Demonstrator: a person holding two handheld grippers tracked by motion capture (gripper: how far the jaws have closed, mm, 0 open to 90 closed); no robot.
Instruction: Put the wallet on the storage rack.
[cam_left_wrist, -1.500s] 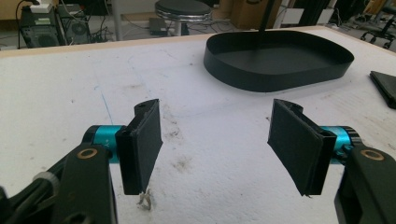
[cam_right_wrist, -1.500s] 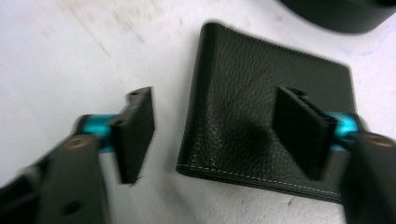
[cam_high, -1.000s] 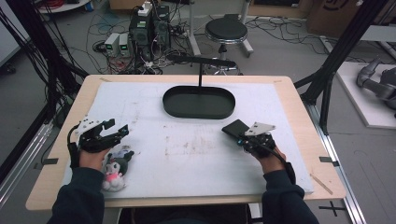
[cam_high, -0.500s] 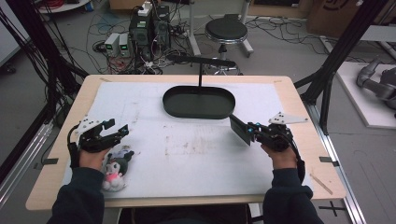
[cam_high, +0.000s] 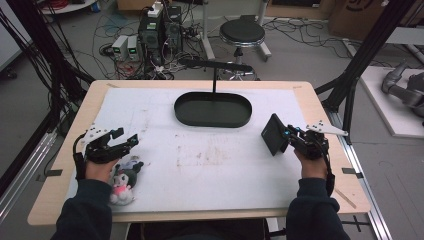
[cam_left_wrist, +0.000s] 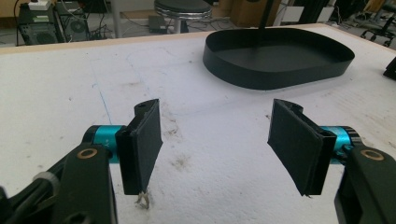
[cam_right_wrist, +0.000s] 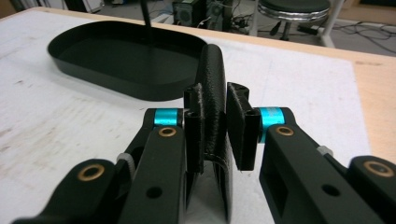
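My right gripper (cam_high: 283, 138) is at the right of the white mat, shut on a black leather case (cam_high: 274, 134) that stands on edge. In the right gripper view the case (cam_right_wrist: 214, 93) sits upright between both pads of that gripper (cam_right_wrist: 219, 126). Its jaws have just been opening a little, with the case still between them. My left gripper (cam_high: 126, 136) hovers open at the left of the mat, with nothing between its jaws (cam_left_wrist: 219, 149). A small plush toy (cam_high: 122, 177) in black, white and pink lies just beside the left hand.
A black oval tray (cam_high: 180, 112) sits at the back middle of the mat, with a thin black stand rising behind it. It shows ahead of the left jaws (cam_left_wrist: 280, 77) and to the left ahead of the right jaws (cam_right_wrist: 116, 84). The wooden table edge (cam_high: 345, 185) runs to the right.
My right gripper has carried the black case to the right and slightly up, turning it more on edge. The left gripper and the plush toy have stayed put.
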